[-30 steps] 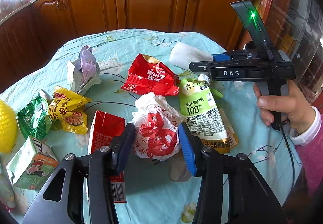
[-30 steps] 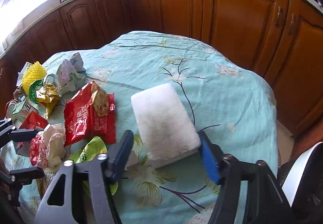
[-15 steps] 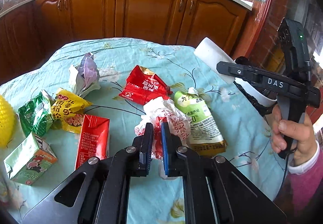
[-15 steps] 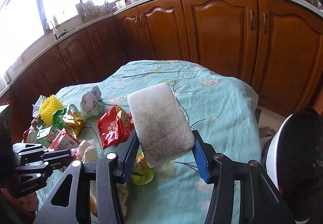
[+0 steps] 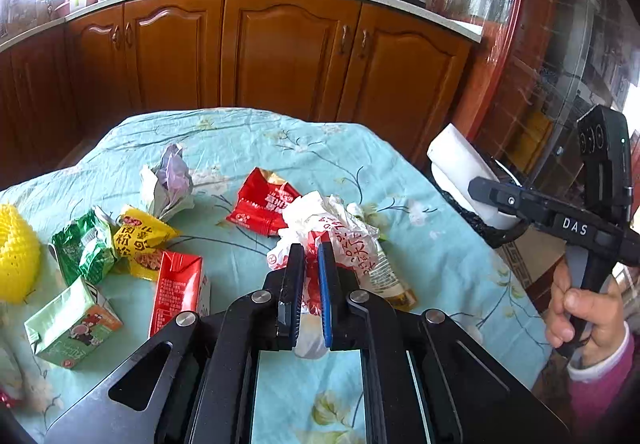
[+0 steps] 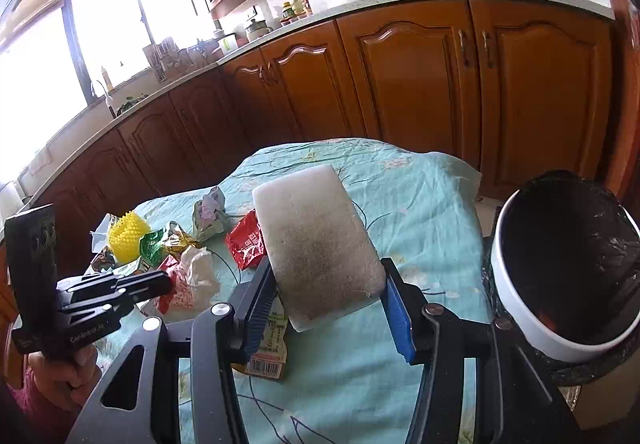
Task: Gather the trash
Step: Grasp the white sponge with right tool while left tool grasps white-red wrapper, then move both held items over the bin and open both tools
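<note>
The left tongs point(image 5: 311, 256) were clamped tight on a crumpled white-and-red plastic bag point(image 5: 340, 228), pinching a fold of it with the rest bunched up past the tips, over the teal-clothed worktop point(image 5: 248, 140). The right tongs point(image 6: 326, 284) were clamped on a white sponge block point(image 6: 316, 240), which sat squarely between the pads and stuck up and forward, clear of the cloth.

Still lying on the worktop: a red snack wrapper point(image 5: 262, 204), a red carton point(image 5: 176, 288), a green carton point(image 5: 70, 328), a yellow wrapper point(image 5: 140, 240), a green wrapper point(image 5: 82, 250), a crumpled paper wad point(image 5: 168, 180) and a spiky yellow thing point(image 5: 16, 256) at the left edge. The far half of the cloth was bare, up to the wooden cabinets point(image 5: 280, 52).

The right view showed the bin point(image 6: 560, 264), white rim with a black liner, just off the worktop's right edge and near those tongs. The left view only caught a sliver of it behind the sponge, but did show the hand point(image 5: 584, 316) gripping the right handle.
</note>
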Demonstrator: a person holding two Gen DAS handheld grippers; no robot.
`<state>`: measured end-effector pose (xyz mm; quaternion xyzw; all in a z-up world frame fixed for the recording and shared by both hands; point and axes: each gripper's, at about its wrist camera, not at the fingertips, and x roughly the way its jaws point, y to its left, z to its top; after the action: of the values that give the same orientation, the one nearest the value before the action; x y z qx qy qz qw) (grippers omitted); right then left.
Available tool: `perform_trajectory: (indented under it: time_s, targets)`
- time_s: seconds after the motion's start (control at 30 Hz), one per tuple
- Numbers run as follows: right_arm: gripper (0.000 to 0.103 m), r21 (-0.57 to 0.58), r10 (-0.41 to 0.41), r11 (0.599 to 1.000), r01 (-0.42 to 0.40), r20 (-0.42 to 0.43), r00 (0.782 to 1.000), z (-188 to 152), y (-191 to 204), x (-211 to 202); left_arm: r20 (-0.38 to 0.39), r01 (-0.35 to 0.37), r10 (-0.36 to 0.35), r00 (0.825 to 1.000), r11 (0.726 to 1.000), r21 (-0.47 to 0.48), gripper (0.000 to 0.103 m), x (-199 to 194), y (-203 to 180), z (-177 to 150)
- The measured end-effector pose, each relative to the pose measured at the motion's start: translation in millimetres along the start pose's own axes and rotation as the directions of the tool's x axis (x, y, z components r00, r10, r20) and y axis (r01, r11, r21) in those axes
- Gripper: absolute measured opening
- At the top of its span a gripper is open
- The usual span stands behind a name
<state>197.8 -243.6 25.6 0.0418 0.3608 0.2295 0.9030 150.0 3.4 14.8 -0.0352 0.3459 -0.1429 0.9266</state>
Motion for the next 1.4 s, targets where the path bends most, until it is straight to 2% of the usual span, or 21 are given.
perform_trajectory:
  time_s: [0.23, 0.6, 1.03, 1.4]
  targets:
    - [0.052, 0.055, -0.042, 0.998, 0.042, 0.007, 0.999, -16.8, -18.4, -21.7, 0.013, 0.069, -0.069, 0.998, 0.997, 0.022, 0.006, 6.2, -26.6, 13.9]
    - [0.052, 0.128, -0.135, 0.983, 0.131, 0.021, 0.991, -33.4, -56.2, -54.4, -0.028, 0.172, -0.170, 0.985, 0.982, 0.081, 0.006, 40.0, -87.0, 29.3]
    - [0.052, 0.179, -0.234, 0.957, 0.227, 0.021, 0.972, -35.7, -101.5, -79.4, -0.048, 0.228, -0.223, 0.974, 0.962, 0.149, 0.006, 67.4, -139.5, 51.4]
    - [0.052, 0.178, -0.310, 0.934, 0.310, -0.029, 0.950, -25.0, -136.8, -80.6, -0.078, 0.263, -0.253, 0.964, 0.946, 0.188, 0.006, 101.6, -174.5, 78.4]
